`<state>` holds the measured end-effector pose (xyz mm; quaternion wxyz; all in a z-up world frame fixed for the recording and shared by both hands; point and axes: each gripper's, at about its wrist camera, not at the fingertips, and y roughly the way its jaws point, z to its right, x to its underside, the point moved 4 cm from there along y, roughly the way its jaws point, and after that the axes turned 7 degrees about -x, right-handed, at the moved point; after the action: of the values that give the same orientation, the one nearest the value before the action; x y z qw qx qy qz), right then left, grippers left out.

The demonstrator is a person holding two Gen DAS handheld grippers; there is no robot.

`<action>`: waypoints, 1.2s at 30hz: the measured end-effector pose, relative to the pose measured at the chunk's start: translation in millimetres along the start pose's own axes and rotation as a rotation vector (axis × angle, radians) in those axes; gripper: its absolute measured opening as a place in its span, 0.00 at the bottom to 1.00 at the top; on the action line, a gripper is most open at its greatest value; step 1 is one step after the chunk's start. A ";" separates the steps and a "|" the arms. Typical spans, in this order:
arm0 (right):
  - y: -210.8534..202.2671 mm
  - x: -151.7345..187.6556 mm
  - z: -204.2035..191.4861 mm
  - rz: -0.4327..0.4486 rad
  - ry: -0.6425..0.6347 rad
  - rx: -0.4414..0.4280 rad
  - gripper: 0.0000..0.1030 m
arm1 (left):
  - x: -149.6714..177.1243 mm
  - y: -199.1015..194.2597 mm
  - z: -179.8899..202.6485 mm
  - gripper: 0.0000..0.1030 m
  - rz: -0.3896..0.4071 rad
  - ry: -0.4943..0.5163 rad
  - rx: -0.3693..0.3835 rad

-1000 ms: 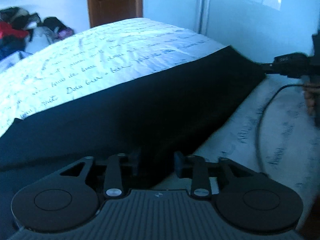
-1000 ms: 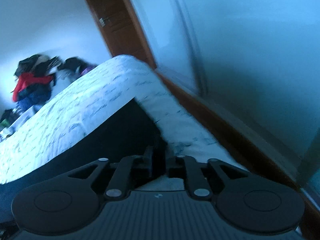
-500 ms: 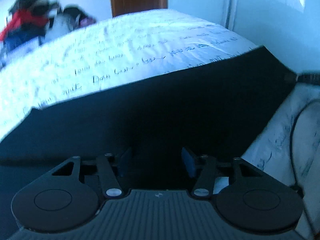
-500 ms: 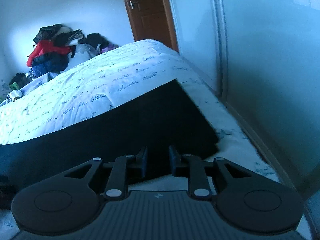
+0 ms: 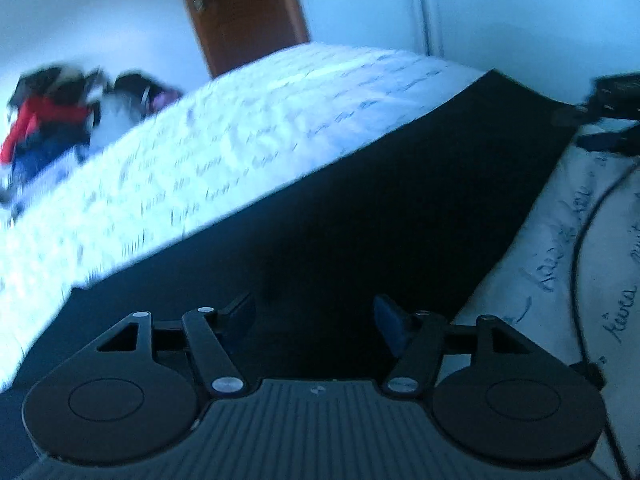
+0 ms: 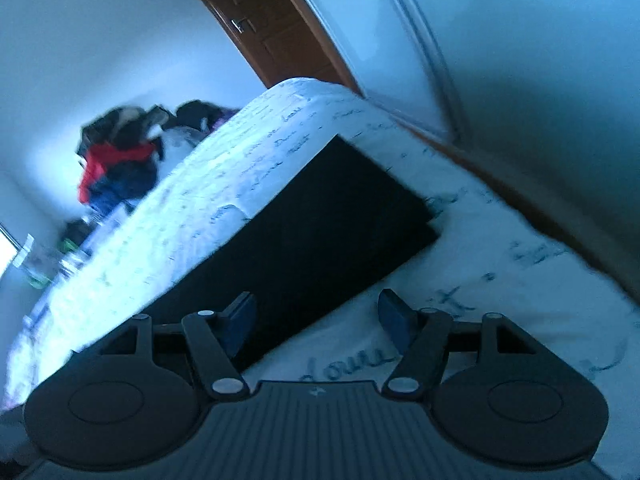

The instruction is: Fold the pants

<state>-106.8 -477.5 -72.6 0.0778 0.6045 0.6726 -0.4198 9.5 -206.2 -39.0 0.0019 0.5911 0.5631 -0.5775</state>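
Left wrist view shows one pair of black pants [image 5: 360, 216] lying flat as a long dark band on the script-printed white bedspread [image 5: 248, 128], its long axis running from the near left to the far right, where the right gripper [image 5: 612, 92] shows dimly at the far end. The left gripper [image 5: 314, 312] hangs just over the near end with its jaws spread and nothing pinched; they have just been opening, and the cloth lies under them, not between them. From the right wrist view, the right gripper [image 6: 316, 312] has likewise just been opening and stands wide, empty, at the pants' [image 6: 320, 232] squared end; the near edge of the fabric passes just beside its left finger, the bedspread [image 6: 480, 272] under the right one. Each tool is thus nearest its own end of the band, which looks already doubled lengthwise, though the blurred, dim frames leave that uncertain. Any further fold would likely bring one end along that axis toward the other. Counted: one pair of pants, two grippers, one door [image 6: 280, 32], one clothes heap [image 6: 116, 160], one black cable [image 5: 580, 240].
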 end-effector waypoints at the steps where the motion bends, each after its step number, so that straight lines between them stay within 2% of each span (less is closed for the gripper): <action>1: 0.2 -1.3 2.5 0.023 0.036 -0.012 0.66 | -3.8 -4.4 0.6 0.67 0.015 -0.003 0.005; 4: 3.5 -8.1 25.4 0.129 0.226 -0.085 0.65 | -18.1 -7.9 -3.4 0.71 0.038 -0.062 0.026; 6: 6.1 -13.5 37.9 0.193 0.332 -0.125 0.64 | -27.2 -5.7 -8.6 0.73 0.027 -0.121 0.042; 8: 12.9 -20.7 42.3 0.220 0.362 -0.135 0.63 | -34.7 -0.3 -11.7 0.73 0.005 -0.168 0.065; 10: 19.3 -24.5 40.7 0.227 0.350 -0.117 0.57 | -40.6 4.4 -12.5 0.73 -0.011 -0.202 0.093; 12: 27.8 -26.8 42.2 0.225 0.347 -0.090 0.33 | -45.6 8.7 -14.6 0.73 -0.026 -0.234 0.125; 14: 31.4 -29.4 49.1 0.223 0.372 -0.086 0.15 | -50.1 15.2 -14.7 0.73 -0.044 -0.262 0.156; 15: 31.6 -29.0 50.5 0.226 0.378 -0.093 0.11 | -52.5 19.1 -15.0 0.73 -0.055 -0.279 0.175; 17: 32.6 -30.1 47.4 0.230 0.353 -0.104 0.11 | -55.5 27.2 -15.4 0.73 -0.082 -0.316 0.218; 19: 31.1 -32.5 36.7 0.228 0.265 -0.088 0.11 | -58.2 36.9 -16.7 0.72 -0.117 -0.383 0.275; 24: 33.4 -34.9 -18.1 0.178 -0.130 0.019 0.11 | -63.9 64.6 -19.1 0.72 -0.214 -0.600 0.480; 28: 43.8 -20.8 -63.3 0.121 -0.424 0.075 0.11 | -73.2 75.5 -14.7 0.74 -0.225 -0.758 0.679; 32: 47.5 9.9 -104.6 0.084 -0.720 0.125 0.11 | -86.4 86.4 -5.6 0.85 -0.223 -0.897 0.845; 36: 46.9 39.2 -133.7 0.069 -0.907 0.127 0.11 | -94.2 96.8 5.3 0.86 -0.228 -0.970 0.887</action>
<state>-21.8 -364.0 -33.6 0.3410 0.3852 0.5232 -0.6794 98.9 -307.6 -39.0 -0.0494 0.1458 0.2667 -0.9514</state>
